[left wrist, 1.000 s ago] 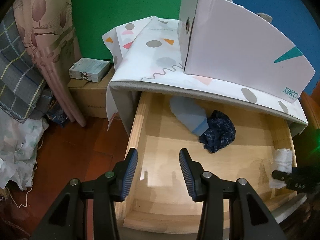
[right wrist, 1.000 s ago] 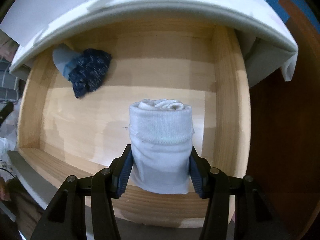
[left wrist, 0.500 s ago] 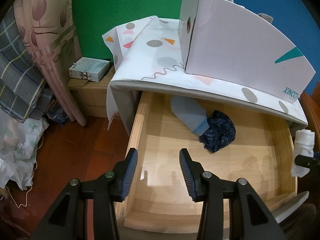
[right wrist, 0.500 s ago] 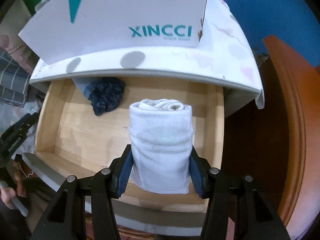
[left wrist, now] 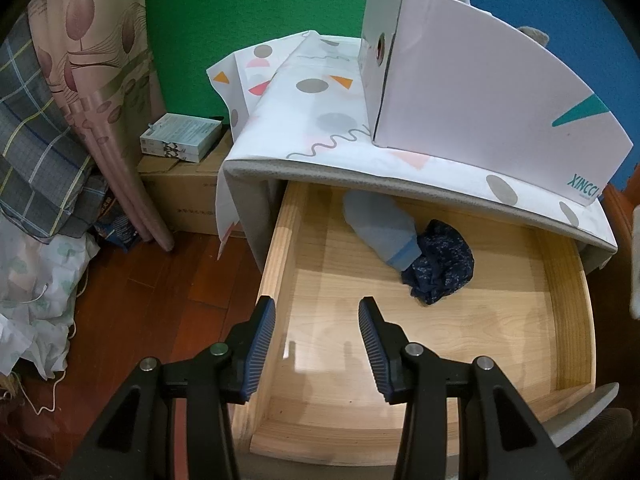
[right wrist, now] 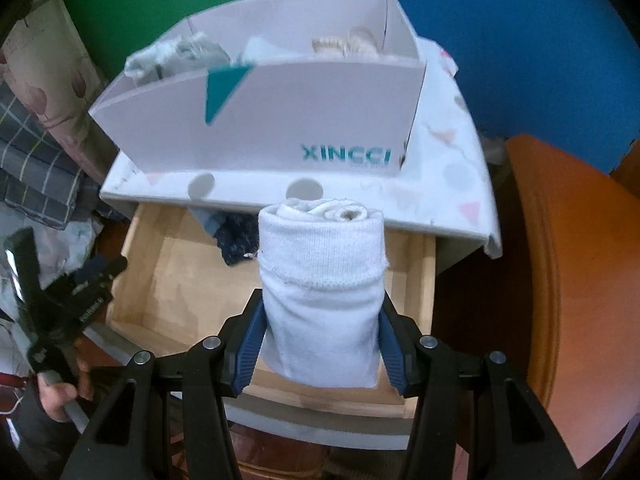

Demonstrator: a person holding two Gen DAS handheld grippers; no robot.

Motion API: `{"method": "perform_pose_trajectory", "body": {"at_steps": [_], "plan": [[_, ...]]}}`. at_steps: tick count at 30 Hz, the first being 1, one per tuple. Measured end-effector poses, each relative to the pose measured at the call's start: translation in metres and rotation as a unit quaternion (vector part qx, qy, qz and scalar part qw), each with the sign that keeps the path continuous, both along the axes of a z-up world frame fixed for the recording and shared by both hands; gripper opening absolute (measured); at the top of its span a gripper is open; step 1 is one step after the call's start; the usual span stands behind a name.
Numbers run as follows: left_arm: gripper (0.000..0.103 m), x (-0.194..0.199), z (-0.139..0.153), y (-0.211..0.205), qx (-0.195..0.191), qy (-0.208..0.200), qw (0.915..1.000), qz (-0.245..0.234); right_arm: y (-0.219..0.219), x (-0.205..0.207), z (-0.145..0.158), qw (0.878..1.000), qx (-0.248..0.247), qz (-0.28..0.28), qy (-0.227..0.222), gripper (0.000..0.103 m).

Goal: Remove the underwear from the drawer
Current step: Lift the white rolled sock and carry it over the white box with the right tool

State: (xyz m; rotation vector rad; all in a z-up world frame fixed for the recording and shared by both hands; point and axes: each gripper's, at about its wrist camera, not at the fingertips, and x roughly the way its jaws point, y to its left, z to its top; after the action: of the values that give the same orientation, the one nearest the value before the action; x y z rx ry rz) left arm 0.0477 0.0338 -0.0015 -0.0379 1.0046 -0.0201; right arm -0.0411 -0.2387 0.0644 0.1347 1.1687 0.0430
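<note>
My right gripper [right wrist: 320, 312] is shut on a rolled white underwear [right wrist: 320, 264] and holds it upright, above the front edge of the open wooden drawer [right wrist: 168, 280]. A dark blue patterned underwear [left wrist: 440, 268] and a light blue-grey roll [left wrist: 380, 232] lie at the back of the drawer [left wrist: 460, 340], partly under the cabinet top. My left gripper [left wrist: 316, 312] hangs open over the drawer's front left corner with nothing between its fingers. It also shows in the right wrist view, where a hand [right wrist: 52, 392] holds the left gripper [right wrist: 92, 276].
A white XINCCI box [right wrist: 280, 120] with several rolled garments stands on the patterned cloth [left wrist: 320, 120] over the cabinet. To the left are a curtain [left wrist: 100, 80], plaid fabric [left wrist: 36, 140] and a cardboard carton [left wrist: 180, 192]. Orange wooden furniture [right wrist: 560, 280] flanks the right.
My right gripper has risen with the white roll, from inside the drawer to above its front edge, and the box's open top has come into view. The left gripper has kept still.
</note>
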Motion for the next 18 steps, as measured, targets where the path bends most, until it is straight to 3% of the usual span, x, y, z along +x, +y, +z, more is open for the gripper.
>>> {"method": "perform_pose_trajectory", "body": {"at_steps": [8,18], "plan": [[0.044,-0.001,0.001,0.002,-0.001,-0.002,1.0,0.0,-0.001,0.016,0.051,0.999,-0.01,0.002,-0.04,0.049],[0.044,-0.002,0.002,0.003,-0.001,-0.004,1.0,0.003,-0.009,0.072,0.1,0.995,-0.021,-0.023,-0.092,0.049]]}}
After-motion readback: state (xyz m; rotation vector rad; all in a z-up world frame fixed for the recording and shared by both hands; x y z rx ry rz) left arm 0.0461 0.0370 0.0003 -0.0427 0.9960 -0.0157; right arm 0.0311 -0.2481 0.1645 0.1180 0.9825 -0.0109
